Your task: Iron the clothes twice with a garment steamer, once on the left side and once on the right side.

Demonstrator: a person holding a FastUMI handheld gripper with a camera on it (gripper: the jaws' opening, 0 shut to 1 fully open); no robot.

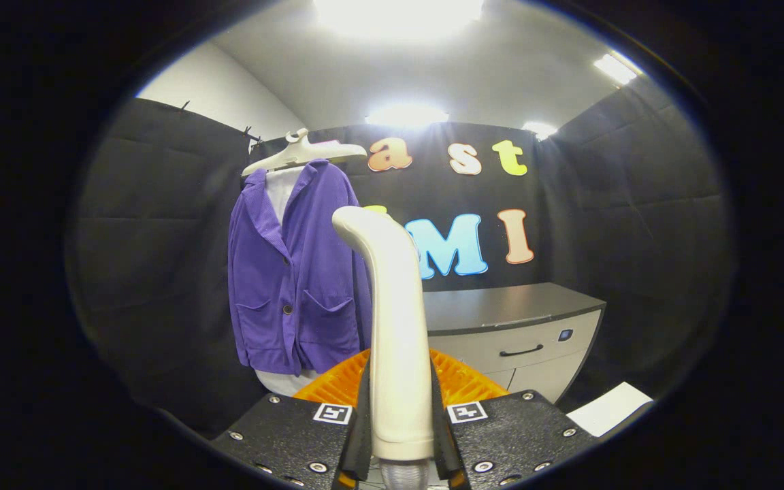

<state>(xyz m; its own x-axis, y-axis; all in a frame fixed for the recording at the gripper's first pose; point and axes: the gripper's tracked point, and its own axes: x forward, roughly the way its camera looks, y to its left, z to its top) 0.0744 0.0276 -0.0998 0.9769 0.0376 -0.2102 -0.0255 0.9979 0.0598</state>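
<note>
A purple button-front jacket (pixel 297 279) with two patch pockets is seen hung over a white garment on a pale plastic hanger (pixel 300 153) against the black cloth booth wall (pixel 154 224), beyond the fingers and off to their left, so that its front is left open to the steam. The cream plastic garment steamer (pixel 395 320), a tall handle with a curved head, is held upright by the gripper (pixel 400 435), both fingers being pressed narrowly on its lower handle. The head is bent toward the jacket but is kept well apart from it, so neither pass appears to be begun yet. A ribbed orange object (pixel 463 384) is seen just behind the handle. A grey-topped white cabinet (pixel 521 327) with a dark drawer handle is stood to the right.
</note>
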